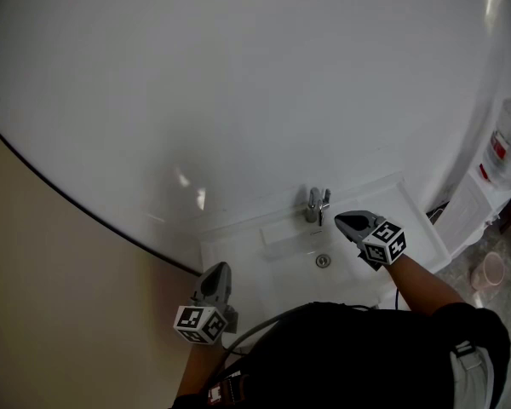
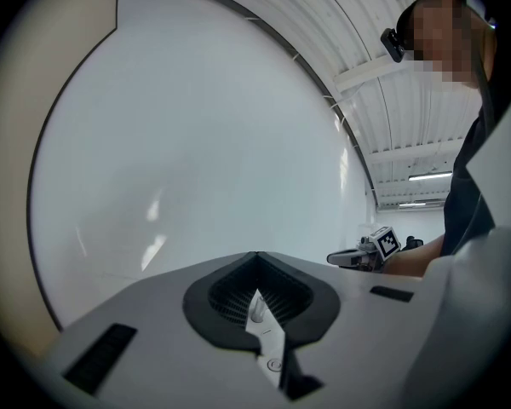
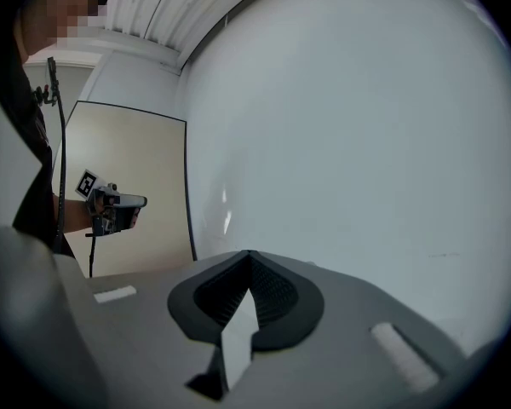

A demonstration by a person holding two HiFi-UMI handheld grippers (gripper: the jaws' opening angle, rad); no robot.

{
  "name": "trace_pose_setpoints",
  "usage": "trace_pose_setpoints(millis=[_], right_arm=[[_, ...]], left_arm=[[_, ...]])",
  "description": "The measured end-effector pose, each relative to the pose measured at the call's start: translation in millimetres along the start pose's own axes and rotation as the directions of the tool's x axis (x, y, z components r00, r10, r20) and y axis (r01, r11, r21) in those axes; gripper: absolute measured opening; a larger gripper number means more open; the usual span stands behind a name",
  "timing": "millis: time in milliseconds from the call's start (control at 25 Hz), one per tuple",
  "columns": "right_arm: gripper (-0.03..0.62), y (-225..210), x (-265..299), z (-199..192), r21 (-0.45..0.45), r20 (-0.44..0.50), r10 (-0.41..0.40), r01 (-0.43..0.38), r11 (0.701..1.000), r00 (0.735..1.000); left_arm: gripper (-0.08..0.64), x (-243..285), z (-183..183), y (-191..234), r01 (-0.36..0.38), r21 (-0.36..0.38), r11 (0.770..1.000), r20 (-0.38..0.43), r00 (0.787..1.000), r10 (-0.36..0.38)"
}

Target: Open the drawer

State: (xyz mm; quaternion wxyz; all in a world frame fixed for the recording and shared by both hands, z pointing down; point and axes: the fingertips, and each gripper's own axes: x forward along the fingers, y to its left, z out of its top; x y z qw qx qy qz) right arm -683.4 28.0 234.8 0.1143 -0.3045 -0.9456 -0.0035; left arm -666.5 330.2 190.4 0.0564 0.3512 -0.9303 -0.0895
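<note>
Right gripper [image 3: 249, 258]: jaws closed tip to tip, nothing between them. Straight ahead: glossy white wall [image 3: 366, 126]. Ahead and to its left: beige panel [image 3: 128, 152] with a dark edge. Left gripper [image 3: 140, 200] is level in front of that panel.

The left gripper [image 1: 216, 273] sits lower centre-left in the head view, jaws together on nothing, pointing up-frame; the right gripper [image 1: 347, 221] sits right of centre, jaws likewise closed and empty, angled up-left; the left forearm [image 1: 194, 369] and right forearm [image 1: 427, 286] reach in from below.
</note>
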Motion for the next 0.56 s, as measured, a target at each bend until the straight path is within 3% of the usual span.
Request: trace_pose_setpoints(millis=[560], right_arm=[[-0.002,-2.7,0.8,-1.1,0.002,-0.005,0.003,-0.003,1.000,1.000]], left_arm=[[0.000,4.4,0.1,-1.5,0.004,0.000,1.000,-0.002,1.000,-0.004]])
